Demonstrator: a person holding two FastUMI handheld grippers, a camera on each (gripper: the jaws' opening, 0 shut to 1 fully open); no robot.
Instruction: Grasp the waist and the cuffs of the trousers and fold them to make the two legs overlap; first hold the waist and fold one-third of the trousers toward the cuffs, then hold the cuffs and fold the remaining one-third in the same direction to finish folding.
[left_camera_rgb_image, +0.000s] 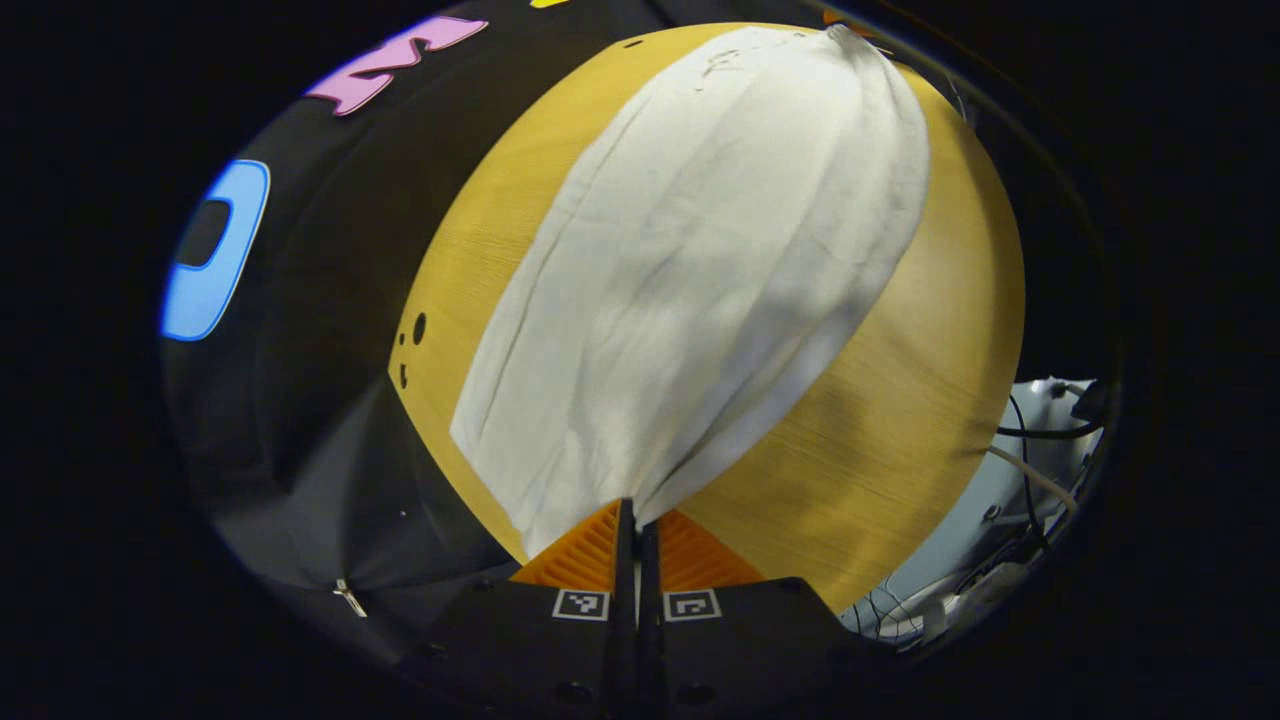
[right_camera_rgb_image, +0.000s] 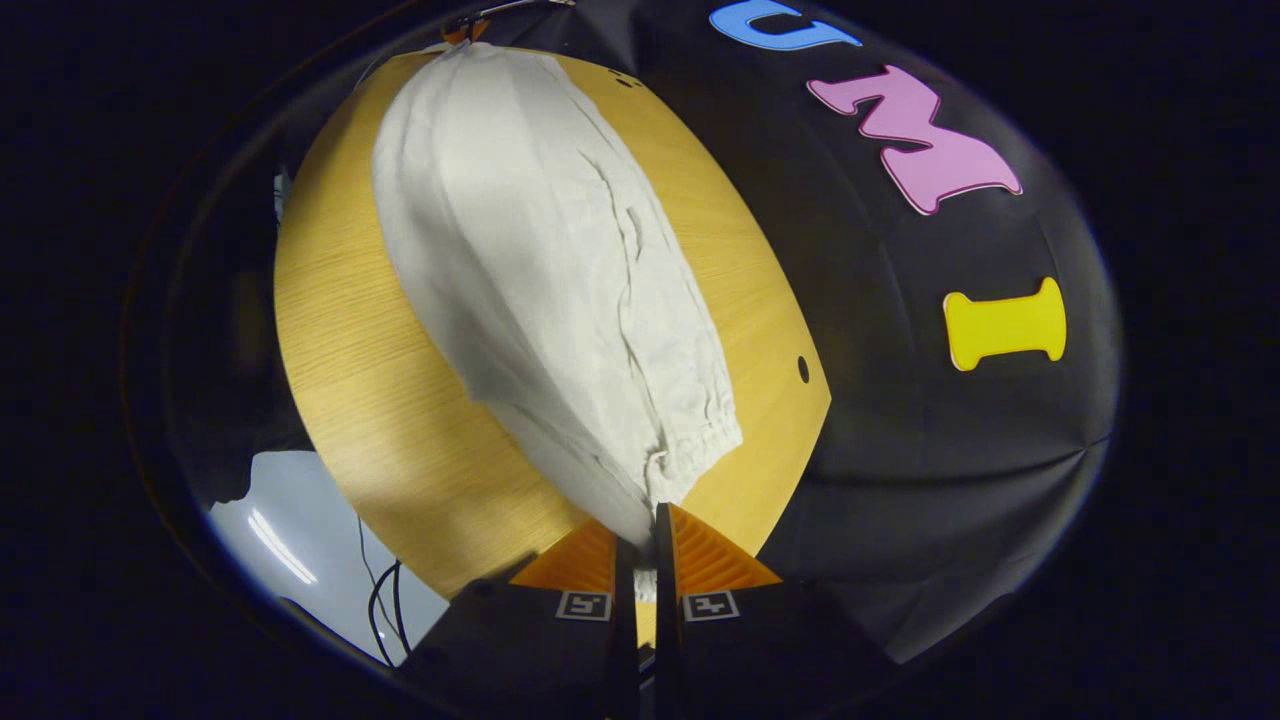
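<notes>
Left gripper view, item one: pale off-white cloth trousers (left_camera_rgb_image: 700, 270), spread lengthwise over a round yellow wood-grain table (left_camera_rgb_image: 900, 400), running away from your left gripper (left_camera_rgb_image: 636, 512). Its fingers are pressed together on a corner of the plain end, which looks like the cuffs, and the cloth rises to them in a tented ridge. You hold it so, it seems, to lift one edge and carry it across onto the other leg.

Right gripper view, item two: the same trousers (right_camera_rgb_image: 540, 260), here with the gathered elastic waist (right_camera_rgb_image: 700, 440) nearest you. Your right gripper (right_camera_rgb_image: 645, 520) is closed on a corner of that waist, the fabric drawn up between both fingers. The far end of the garment reaches the opposite table rim, where a small part of the other tool shows.

Placement: each pair of tongs pinches one end of the same long side; the body of the trousers lies flat on the table between them. Legs judged not yet overlapped.

Item three: loose cables (left_camera_rgb_image: 1030, 440) beyond the table edge.
</notes>
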